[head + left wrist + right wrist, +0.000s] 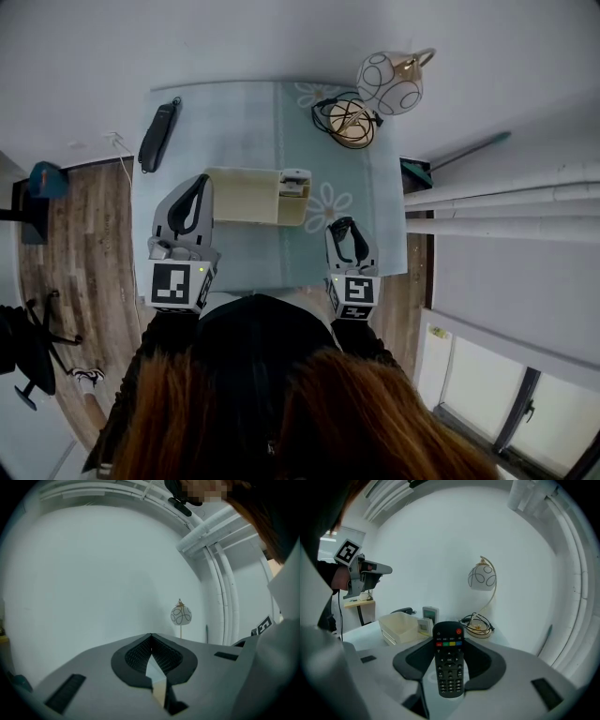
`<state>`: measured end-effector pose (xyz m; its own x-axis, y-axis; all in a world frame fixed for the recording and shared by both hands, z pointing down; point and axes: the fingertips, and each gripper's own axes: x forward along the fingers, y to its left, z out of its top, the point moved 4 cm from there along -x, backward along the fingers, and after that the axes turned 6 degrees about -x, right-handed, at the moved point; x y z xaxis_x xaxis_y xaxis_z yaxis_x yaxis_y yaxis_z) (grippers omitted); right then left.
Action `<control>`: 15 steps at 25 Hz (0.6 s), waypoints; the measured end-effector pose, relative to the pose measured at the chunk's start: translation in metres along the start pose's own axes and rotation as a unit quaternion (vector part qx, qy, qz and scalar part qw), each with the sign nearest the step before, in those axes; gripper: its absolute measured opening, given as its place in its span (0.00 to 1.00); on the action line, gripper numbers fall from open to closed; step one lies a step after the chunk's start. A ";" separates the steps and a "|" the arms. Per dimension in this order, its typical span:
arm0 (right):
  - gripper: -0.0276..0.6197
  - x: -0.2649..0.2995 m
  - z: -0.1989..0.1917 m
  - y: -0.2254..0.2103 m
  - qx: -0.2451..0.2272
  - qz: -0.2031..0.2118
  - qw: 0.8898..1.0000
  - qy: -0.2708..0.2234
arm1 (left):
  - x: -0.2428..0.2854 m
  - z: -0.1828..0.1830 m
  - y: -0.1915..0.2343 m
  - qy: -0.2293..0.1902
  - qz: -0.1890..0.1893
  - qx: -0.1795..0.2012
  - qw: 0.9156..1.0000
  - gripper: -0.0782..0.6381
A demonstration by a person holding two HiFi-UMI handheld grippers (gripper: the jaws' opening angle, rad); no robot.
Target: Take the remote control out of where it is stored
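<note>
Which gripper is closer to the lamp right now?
Right. The right gripper, holding the remote control, is on the lamp's side of the table. The left gripper is beyond the cream box, farther off.

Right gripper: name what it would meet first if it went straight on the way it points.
Its remote control would probably touch the tablecloth first, short of the lamp base; depth is unclear.

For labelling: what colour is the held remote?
Black; the remote shows best in the right gripper view.
</note>
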<state>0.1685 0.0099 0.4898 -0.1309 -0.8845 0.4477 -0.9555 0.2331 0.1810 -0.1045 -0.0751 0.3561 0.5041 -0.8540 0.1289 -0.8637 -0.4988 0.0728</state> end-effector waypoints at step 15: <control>0.36 0.013 -0.031 0.006 -0.024 0.008 0.999 0.037 | -0.001 0.000 0.005 0.000 0.008 0.001 1.000 0.12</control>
<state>0.1695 0.0116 0.5236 -0.1236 -0.8484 0.5147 -0.9394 0.2672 0.2149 -0.1095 -0.0769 0.3563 0.4895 -0.8621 0.1310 -0.8720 -0.4848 0.0677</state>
